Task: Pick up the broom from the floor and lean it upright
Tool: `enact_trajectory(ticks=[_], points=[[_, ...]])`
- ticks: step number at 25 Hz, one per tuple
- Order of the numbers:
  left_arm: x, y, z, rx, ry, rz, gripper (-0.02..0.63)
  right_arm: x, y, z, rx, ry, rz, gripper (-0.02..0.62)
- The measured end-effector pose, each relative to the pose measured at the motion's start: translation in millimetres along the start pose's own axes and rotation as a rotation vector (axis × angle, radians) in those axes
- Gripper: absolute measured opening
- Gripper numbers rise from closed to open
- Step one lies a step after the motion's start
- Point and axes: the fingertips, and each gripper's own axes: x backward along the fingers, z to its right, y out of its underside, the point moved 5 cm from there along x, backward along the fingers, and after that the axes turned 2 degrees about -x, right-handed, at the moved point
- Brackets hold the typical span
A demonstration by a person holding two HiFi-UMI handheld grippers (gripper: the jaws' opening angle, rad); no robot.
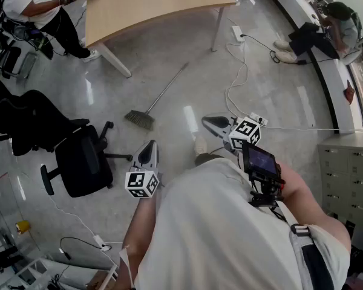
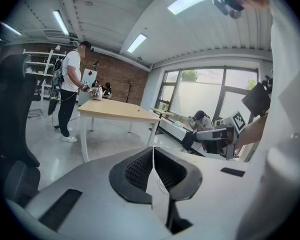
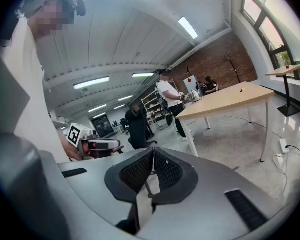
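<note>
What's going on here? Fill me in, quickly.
A person holds the left hand-held gripper and the right hand-held gripper, both shut and empty. The broom lies flat on the floor ahead, untouched, with its bristles toward the chair and its handle toward the table. The pick-up has not begun.

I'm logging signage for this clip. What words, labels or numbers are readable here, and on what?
None is readable.
The left gripper and right gripper show only square markers, no letters.
The white board by the brick wall is too small to read.
</note>
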Motion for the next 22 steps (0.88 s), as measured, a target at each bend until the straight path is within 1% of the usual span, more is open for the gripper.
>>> enact_trajectory(ticks=[4, 9, 14, 17, 22], points=[[-31.6, -21.1, 0.8, -0.027, -0.004, 0.010, 0.015, -5.0, -19.9, 30.4, 0.011, -0.014, 0.011, 0.020], [-67.7, -44.3, 9.9, -0.035, -0.021, 0.010, 0.015, -2.8, -34.4, 68.2, 0.007, -0.036, 0.000, 0.020], [-84.2, -57.1, 4.3, -0.043, -0.025, 0.007, 0.015, -10.7, -42.4, 86.9, -0.012, -0.033, -0.002, 0.020], [-92.4, -61.2, -6.1, -0.042, -0.030, 0.002, 0.015, -19.2, -49.0, 94.3, -0.006, -0.031, -0.002, 0.020], [-110.1, -62.4, -23.4, -0.042, 0.008, -0.013, 0.015, -30.7, -56.2, 106.5, -0.012, 0.004, 0.008, 0.020]])
